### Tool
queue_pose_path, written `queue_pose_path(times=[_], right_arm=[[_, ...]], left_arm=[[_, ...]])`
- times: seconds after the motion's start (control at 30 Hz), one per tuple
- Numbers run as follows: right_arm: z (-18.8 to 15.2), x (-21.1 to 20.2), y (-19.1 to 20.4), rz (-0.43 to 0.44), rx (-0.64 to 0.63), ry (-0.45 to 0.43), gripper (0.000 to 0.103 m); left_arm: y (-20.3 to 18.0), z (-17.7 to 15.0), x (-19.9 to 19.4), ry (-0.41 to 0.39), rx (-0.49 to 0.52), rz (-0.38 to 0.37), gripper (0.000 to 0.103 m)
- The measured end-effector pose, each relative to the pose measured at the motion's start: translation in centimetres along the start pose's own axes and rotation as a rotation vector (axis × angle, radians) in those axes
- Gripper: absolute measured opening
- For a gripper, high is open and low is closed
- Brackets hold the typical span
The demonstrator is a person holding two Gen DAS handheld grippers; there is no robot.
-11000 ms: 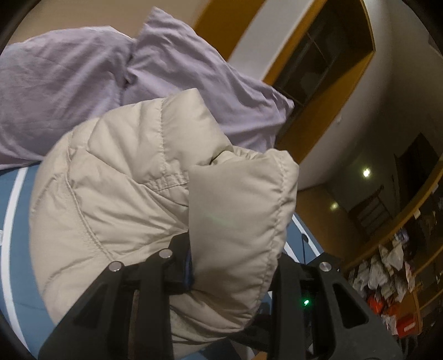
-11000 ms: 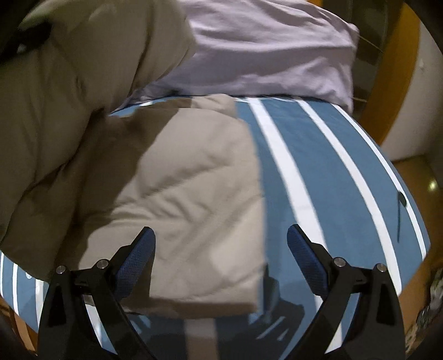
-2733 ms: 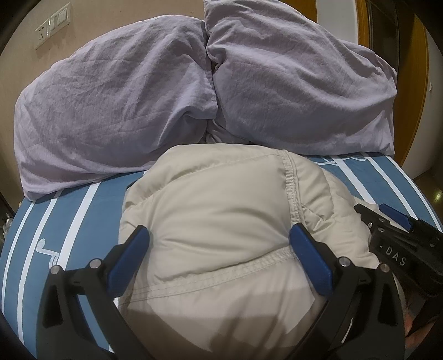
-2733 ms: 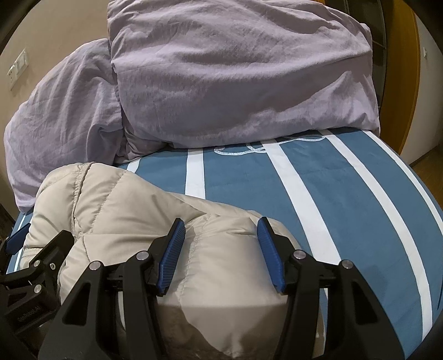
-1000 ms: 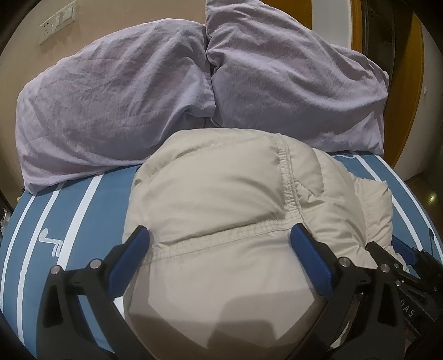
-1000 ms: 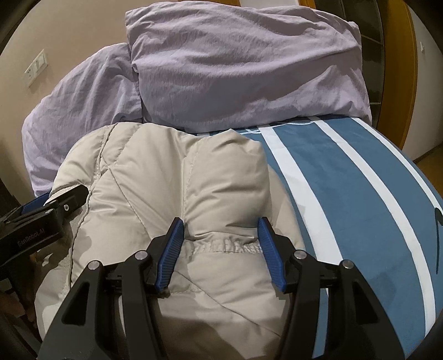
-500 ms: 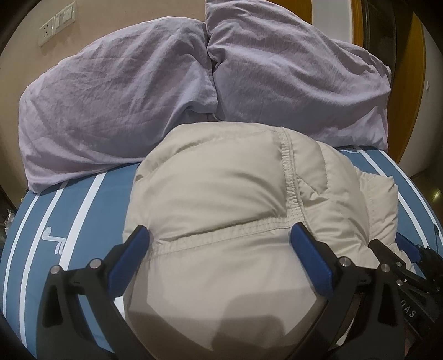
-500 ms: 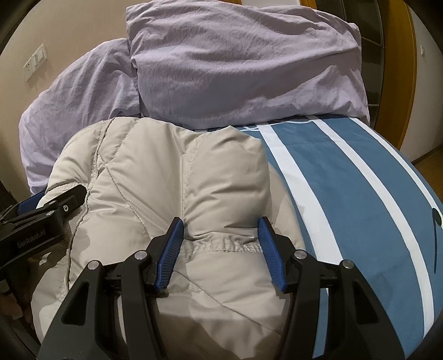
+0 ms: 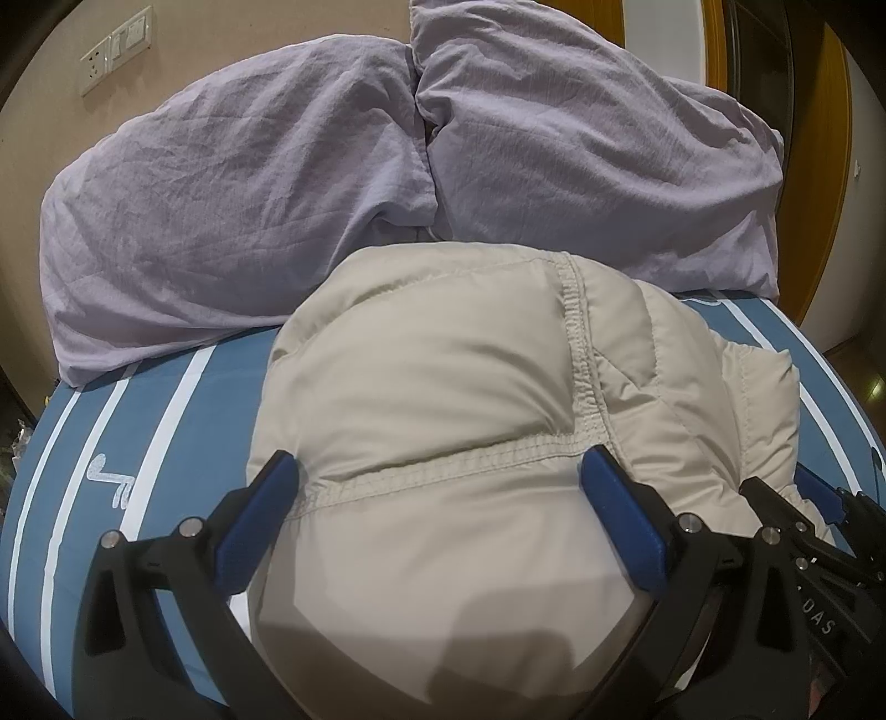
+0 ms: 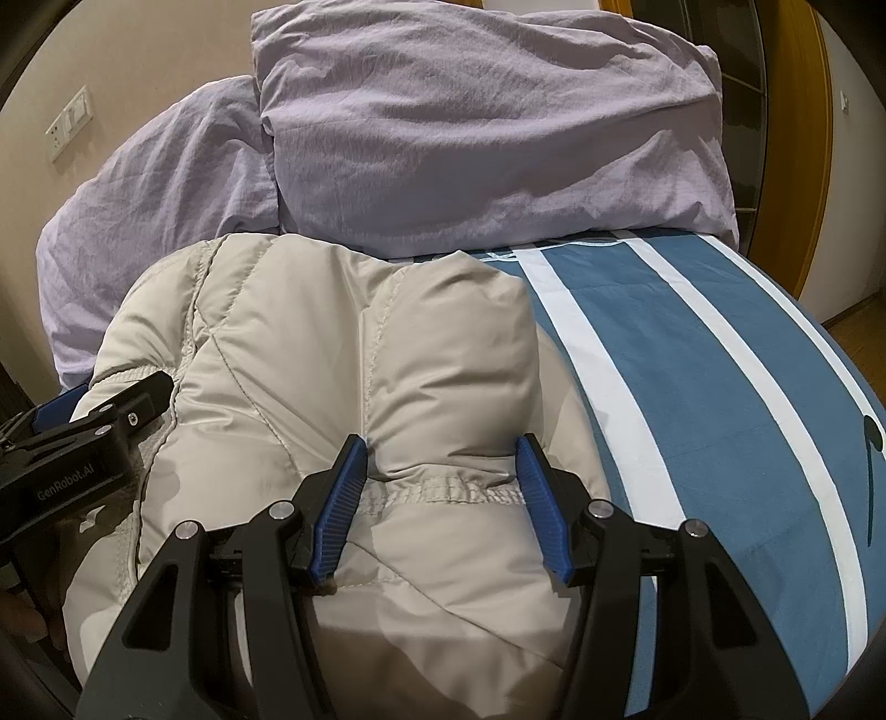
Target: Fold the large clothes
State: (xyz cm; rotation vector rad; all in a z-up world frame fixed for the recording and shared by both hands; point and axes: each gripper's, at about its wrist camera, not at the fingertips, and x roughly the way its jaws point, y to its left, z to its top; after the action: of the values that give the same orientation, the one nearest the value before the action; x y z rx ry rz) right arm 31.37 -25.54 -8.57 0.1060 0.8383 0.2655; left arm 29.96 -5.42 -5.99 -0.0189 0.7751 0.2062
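Note:
A beige puffer jacket (image 9: 432, 387) lies folded into a thick bundle on the blue-and-white striped bed (image 9: 138, 421); it also shows in the right wrist view (image 10: 343, 365). My left gripper (image 9: 440, 498) is wide open, its jaws straddling the bundle's left part. My right gripper (image 10: 443, 487) is partly closed around a puffy fold of the jacket on the bundle's right side, the blue pads (image 10: 540, 498) pressing its sides. Each gripper shows at the edge of the other's view.
Two lilac pillows (image 9: 232, 183) (image 10: 487, 127) lean against the beige wall behind the jacket. The striped bedspread (image 10: 720, 387) extends to the right. A wooden door frame (image 10: 797, 166) stands at the far right. A wall socket (image 9: 113, 50) is at upper left.
Over the last second the bundle has shifted slightly toward the pillows. Earlier, my left gripper held the jacket lifted; it has since let go and opened, and the jacket was laid down folded.

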Motion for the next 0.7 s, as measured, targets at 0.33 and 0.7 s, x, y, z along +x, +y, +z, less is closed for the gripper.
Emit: queue_pose_path(times=[0.33,0.7], right_arm=[[1.5,0.2,-1.2,0.021,0.032,0.081,0.081],[3.9,1.3,-5.9,0.214,0.228,0.276,0.098]], left_arm=[[0.6,0.3,-0.4,0.027,-0.006,-0.021,0.101],[6.0,1.7,-3.0,0.053,-0.104,-0.074,0.101]])
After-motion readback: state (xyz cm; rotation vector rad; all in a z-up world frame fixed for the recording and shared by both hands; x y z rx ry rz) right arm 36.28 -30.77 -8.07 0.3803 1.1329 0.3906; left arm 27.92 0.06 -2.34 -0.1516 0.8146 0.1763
